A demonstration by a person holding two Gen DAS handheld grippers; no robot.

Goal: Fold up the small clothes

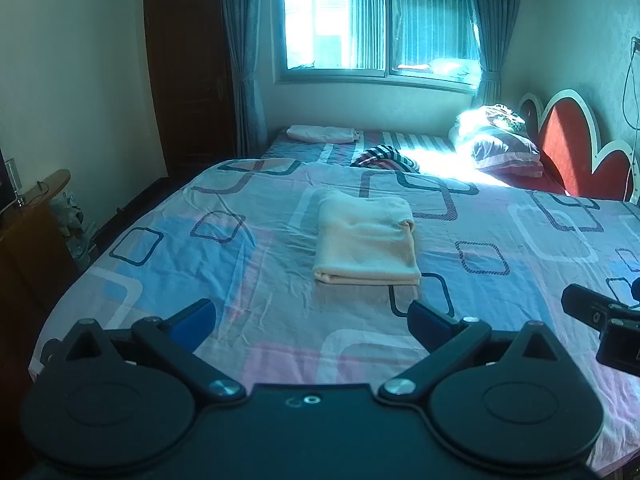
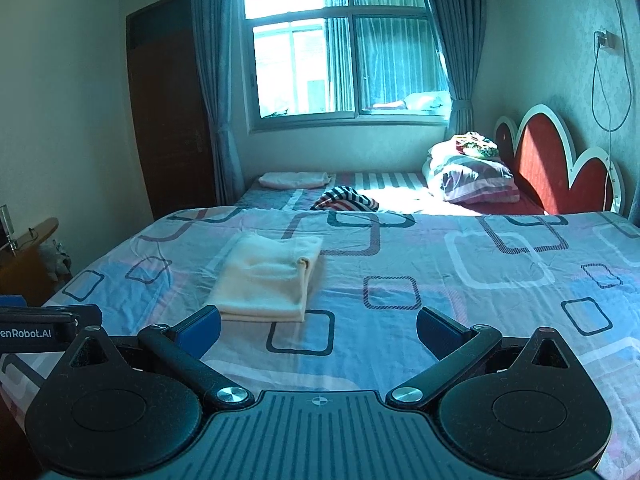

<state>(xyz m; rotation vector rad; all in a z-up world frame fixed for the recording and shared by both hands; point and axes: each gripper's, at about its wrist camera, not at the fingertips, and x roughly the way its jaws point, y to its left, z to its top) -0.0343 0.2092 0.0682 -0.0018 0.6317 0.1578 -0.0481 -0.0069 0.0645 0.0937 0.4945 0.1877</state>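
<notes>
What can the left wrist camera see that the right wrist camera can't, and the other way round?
Only the left wrist view shows the right hand-held gripper at its right edge. Only the right wrist view shows the wall socket with its hanging cable, and the left hand-held gripper at its left edge. Both show the folded cream cloth on the patterned bedsheet, the window, the pillows and the red headboard.

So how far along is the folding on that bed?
One cream fleece garment already lies folded into a neat rectangle on the patterned bedsheet. Nothing is in hand: the left gripper and right gripper both hover with jaws open. A crumpled striped cloth farther back may be left.
</notes>
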